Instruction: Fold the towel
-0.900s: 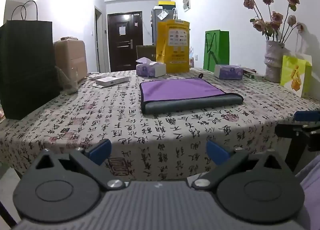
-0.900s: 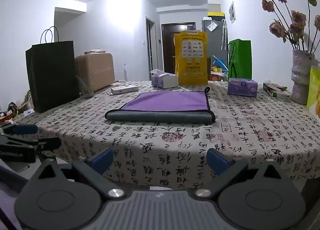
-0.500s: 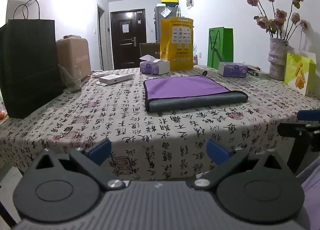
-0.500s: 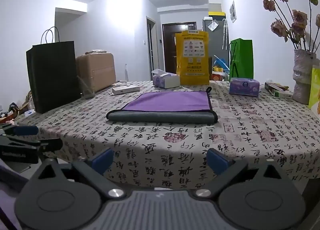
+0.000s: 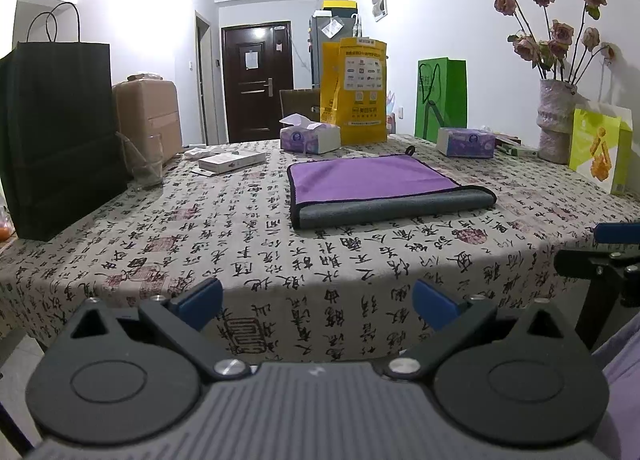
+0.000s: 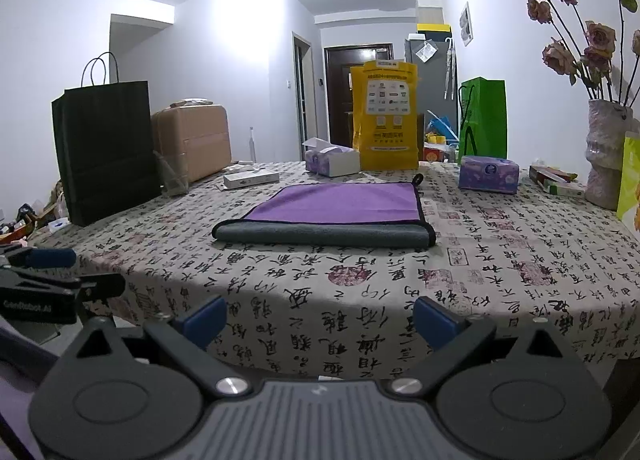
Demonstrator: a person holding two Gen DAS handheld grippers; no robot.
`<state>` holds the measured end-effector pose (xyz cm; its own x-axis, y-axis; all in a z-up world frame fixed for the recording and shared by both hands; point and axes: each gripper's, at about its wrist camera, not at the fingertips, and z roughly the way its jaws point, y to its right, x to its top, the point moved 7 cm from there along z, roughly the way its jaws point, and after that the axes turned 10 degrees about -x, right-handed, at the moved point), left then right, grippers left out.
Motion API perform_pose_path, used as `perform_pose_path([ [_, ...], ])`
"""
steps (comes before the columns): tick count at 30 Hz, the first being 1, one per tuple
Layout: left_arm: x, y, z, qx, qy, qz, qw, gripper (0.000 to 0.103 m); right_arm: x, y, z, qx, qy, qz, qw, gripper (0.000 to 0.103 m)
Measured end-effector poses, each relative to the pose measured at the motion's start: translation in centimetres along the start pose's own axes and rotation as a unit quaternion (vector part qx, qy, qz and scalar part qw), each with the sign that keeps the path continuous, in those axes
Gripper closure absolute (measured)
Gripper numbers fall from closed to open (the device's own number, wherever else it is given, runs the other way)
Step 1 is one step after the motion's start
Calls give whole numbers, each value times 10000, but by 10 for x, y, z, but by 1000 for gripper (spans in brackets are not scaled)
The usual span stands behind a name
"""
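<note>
A purple towel with a grey underside (image 5: 372,184) lies folded on the table, its rolled grey fold toward me; it also shows in the right wrist view (image 6: 336,204). My left gripper (image 5: 318,302) is open and empty, held off the table's near edge, well short of the towel. My right gripper (image 6: 320,318) is open and empty, also in front of the near edge. The right gripper's side shows at the right of the left wrist view (image 5: 608,260), and the left gripper's side shows at the left of the right wrist view (image 6: 44,280).
The table wears a calligraphy-print cloth (image 5: 240,244). Around the towel stand a black paper bag (image 5: 56,132), a glass (image 5: 146,164), a white box (image 5: 232,161), two tissue packs (image 5: 310,138), a yellow bag (image 5: 356,92), a green bag (image 5: 440,100) and a vase of roses (image 5: 556,120).
Both grippers have risen slightly and edged toward the table, so the tabletop and towel show from a little higher. Both stay open. The towel has not moved.
</note>
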<state>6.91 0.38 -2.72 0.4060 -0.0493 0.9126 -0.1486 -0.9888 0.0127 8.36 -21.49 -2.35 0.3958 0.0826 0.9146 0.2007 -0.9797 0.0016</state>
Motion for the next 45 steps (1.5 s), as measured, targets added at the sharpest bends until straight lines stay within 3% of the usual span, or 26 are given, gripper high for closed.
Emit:
perform_pose_path([
  [45,-4,3,0,-73,-17,-31,10000,0,-1,0,-1,9,-14,8,10000,3],
])
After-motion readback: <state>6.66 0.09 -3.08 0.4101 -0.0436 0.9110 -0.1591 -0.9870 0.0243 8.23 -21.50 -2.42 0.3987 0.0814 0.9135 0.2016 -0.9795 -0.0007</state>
